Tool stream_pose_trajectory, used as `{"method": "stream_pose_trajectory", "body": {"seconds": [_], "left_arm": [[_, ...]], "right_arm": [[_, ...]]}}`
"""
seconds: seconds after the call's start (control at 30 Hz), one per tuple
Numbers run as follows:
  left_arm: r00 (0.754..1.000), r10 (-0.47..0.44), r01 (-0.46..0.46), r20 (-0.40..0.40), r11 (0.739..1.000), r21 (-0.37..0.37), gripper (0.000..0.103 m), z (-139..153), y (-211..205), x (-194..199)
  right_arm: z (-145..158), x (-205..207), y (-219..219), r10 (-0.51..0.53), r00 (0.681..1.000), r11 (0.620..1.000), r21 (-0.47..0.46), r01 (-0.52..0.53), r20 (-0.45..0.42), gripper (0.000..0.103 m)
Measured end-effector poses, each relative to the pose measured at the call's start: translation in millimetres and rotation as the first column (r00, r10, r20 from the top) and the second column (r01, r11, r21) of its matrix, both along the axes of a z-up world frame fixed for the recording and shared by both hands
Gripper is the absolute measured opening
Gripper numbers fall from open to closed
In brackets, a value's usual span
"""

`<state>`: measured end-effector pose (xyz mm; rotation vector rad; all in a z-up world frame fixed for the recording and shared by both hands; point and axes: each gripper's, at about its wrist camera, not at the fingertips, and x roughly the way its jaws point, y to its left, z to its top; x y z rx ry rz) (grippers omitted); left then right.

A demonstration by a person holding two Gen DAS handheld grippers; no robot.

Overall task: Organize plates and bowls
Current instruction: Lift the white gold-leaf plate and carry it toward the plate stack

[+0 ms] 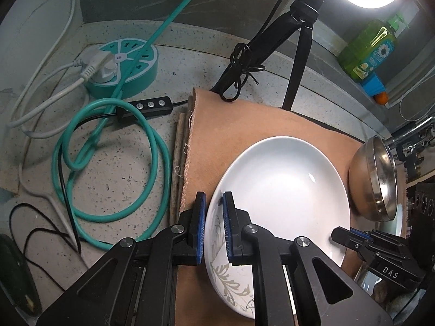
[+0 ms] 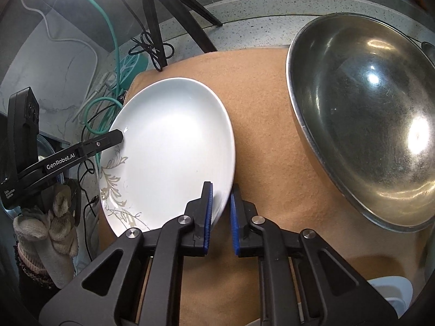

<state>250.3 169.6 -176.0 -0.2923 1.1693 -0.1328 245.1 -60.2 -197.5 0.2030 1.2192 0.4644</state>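
A white plate (image 1: 282, 190) with a beige leaf pattern lies on a tan cloth mat (image 1: 239, 125). My left gripper (image 1: 213, 206) straddles the plate's left rim, jaws narrowly apart with the rim between the blue pads. My right gripper (image 2: 220, 201) straddles the opposite rim of the plate (image 2: 168, 146) in the same way; whether either pair of pads presses the rim is unclear. The right gripper shows at the plate's near right edge in the left wrist view (image 1: 353, 237). A steel bowl (image 2: 364, 119) sits on the mat (image 2: 261, 103) right of the plate.
A teal round power strip (image 1: 127, 65), a coiled teal cable (image 1: 108, 160) and white cords lie on the speckled counter at left. A black tripod (image 1: 296, 40) with a ring light stands behind the mat. A green bottle (image 1: 369, 49) sits on the back ledge.
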Motion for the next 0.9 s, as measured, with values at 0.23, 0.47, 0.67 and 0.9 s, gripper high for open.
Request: {"method": "stream_pose_trajectory", "body": {"seconds": [0.23,0.47,0.67,0.9], "left_arm": [[1.0,0.017,-0.016,0.02,1.0,-0.012,0.011,12.2,0.5,-22.0],[0.997,0.045,-0.044,0.062,0.999,-0.019,0.011,37.8,2.8,-55.2],[0.994,0.056,-0.054,0.092,0.998,-0.026,0.011,56.3,-5.4,-81.5],[0.991,0.036,-0.031,0.13,0.999,-0.039,0.011,75.1,-31.5,-107.2]], "right_arm": [[6.2,-12.9,-5.7,0.006,1.0,1.0,0.019,-0.006,-0.006,0.012],[24.6,-32.9,-8.5,0.039,0.999,0.998,0.05,-0.04,0.014,0.012],[44.5,-52.2,-19.9,0.057,0.998,0.995,0.079,-0.06,0.038,0.012],[58.9,-81.3,-47.9,0.066,0.996,0.992,0.103,-0.072,0.058,0.012]]}}
